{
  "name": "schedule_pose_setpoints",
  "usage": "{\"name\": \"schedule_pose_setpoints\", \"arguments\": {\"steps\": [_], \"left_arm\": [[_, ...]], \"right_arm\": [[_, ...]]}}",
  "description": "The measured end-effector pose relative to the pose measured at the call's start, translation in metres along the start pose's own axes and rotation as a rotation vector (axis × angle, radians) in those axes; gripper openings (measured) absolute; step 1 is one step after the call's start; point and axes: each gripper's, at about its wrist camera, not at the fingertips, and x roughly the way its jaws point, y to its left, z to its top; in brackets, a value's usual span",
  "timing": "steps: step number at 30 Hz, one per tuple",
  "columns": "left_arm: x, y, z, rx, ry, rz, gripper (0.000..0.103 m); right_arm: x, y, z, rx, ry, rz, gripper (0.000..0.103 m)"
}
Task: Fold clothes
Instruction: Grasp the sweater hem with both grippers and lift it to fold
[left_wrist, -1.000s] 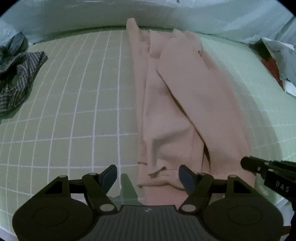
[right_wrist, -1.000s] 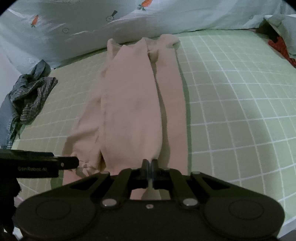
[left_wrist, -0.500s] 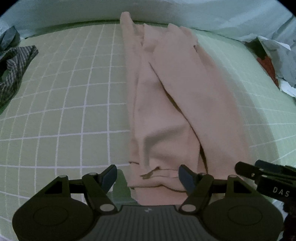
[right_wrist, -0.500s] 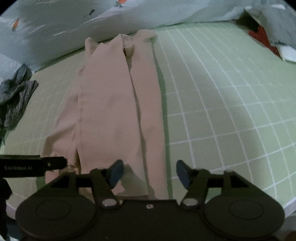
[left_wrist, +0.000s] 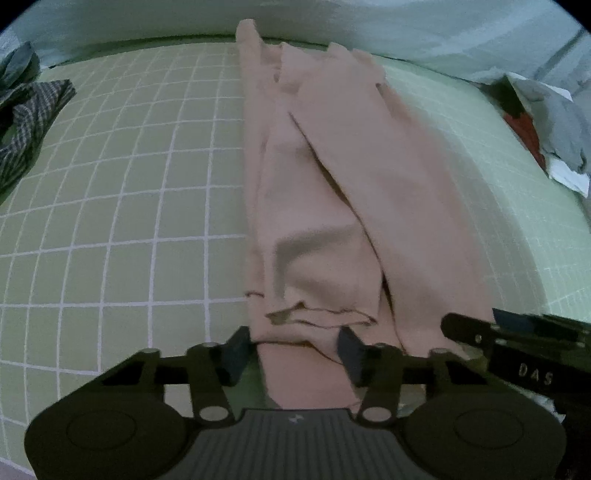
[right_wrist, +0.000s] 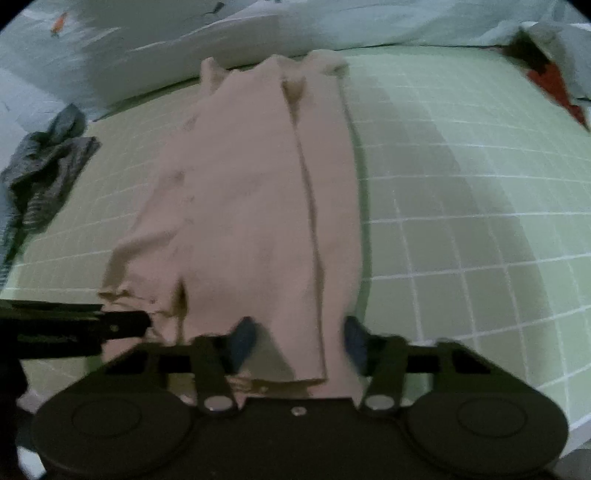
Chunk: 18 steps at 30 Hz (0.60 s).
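Dusty-pink garment (left_wrist: 325, 206) on pale-green sheet (left_wrist: 122, 206) gridded with white lines; dark checked shirt (left_wrist: 26, 122) at left edge; black grippers, blue finger pads (right_wrist: 242, 341).

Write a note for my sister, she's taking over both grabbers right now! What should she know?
Left gripper: open, fingers astride the near end of the pink garment.
Right gripper: open, astride the same end, on its right part.
The garment lies in a long strip on the green checked sheet, sides already folded in.
A plaid garment waits at the left.
Left to do: close on the near end, probably fold it toward the far end.
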Motion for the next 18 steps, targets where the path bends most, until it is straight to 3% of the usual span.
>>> {"name": "schedule_pose_setpoints", "arguments": {"steps": [1, 3, 6, 9, 12, 18], "left_arm": [[0.0, -0.001, -0.002, 0.003, -0.003, -0.001, 0.04], [0.0, -0.002, -0.004, -0.014, 0.004, -0.021, 0.02], [-0.002, 0.002, -0.009, -0.074, 0.051, -0.077, 0.009], [-0.019, 0.007, -0.012, -0.112, 0.072, -0.134, 0.007], [-0.042, 0.01, 0.0, -0.132, 0.03, -0.178, 0.007], [-0.07, 0.01, 0.052, -0.176, -0.085, -0.226, 0.007]], "right_arm": [[0.0, -0.001, 0.0, 0.001, 0.006, 0.023, 0.029], [-0.002, -0.003, -0.001, 0.003, 0.012, 0.052, 0.018], [-0.007, -0.007, -0.004, 0.003, 0.03, 0.078, 0.013], [-0.026, -0.017, -0.008, 0.044, 0.042, 0.129, 0.013], [-0.056, -0.031, -0.005, 0.088, 0.026, 0.195, 0.012], [-0.085, -0.056, 0.045, 0.198, -0.078, 0.339, 0.012]]}}
